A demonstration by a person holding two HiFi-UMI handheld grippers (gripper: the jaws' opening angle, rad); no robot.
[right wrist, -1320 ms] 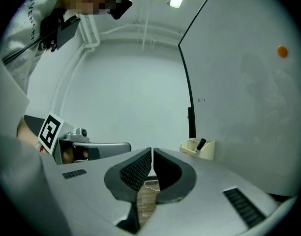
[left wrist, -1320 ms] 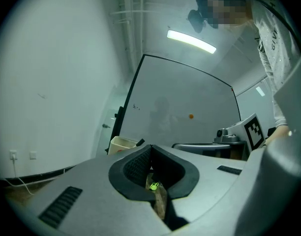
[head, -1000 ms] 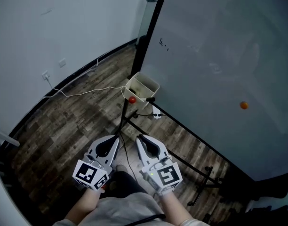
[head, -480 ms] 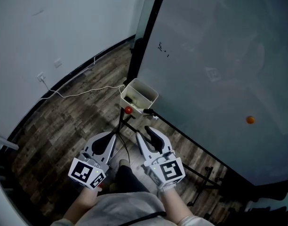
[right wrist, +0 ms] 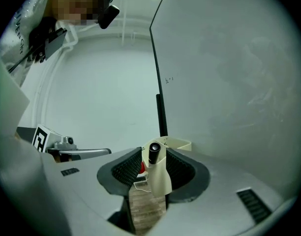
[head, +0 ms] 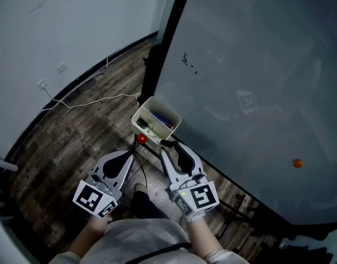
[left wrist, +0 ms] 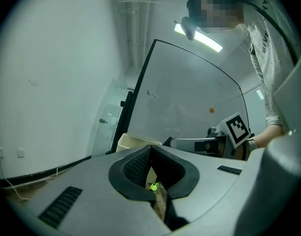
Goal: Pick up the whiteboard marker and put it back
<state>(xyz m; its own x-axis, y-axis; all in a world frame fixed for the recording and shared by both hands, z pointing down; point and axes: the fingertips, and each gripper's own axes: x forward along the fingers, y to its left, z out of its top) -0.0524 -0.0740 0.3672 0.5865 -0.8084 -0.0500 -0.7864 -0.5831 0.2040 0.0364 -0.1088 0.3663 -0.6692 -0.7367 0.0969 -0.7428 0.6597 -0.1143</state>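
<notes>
As the right hand-held gripper [right wrist: 154, 155] opens its jaws around the whiteboard marker [right wrist: 158, 179], the left hand-held gripper [left wrist: 151, 149] is closed and empty.

The left tool [head: 132, 155] and right tool [head: 175, 149] are grey with black-and-white marker cubes [head: 94, 198]; shirt [head: 143, 241] pale grey.

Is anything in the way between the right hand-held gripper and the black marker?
Nothing visible. The right hand-held gripper's jaws are opening, and the black marker shows straight ahead through their gap, beside the cream bin.
</notes>
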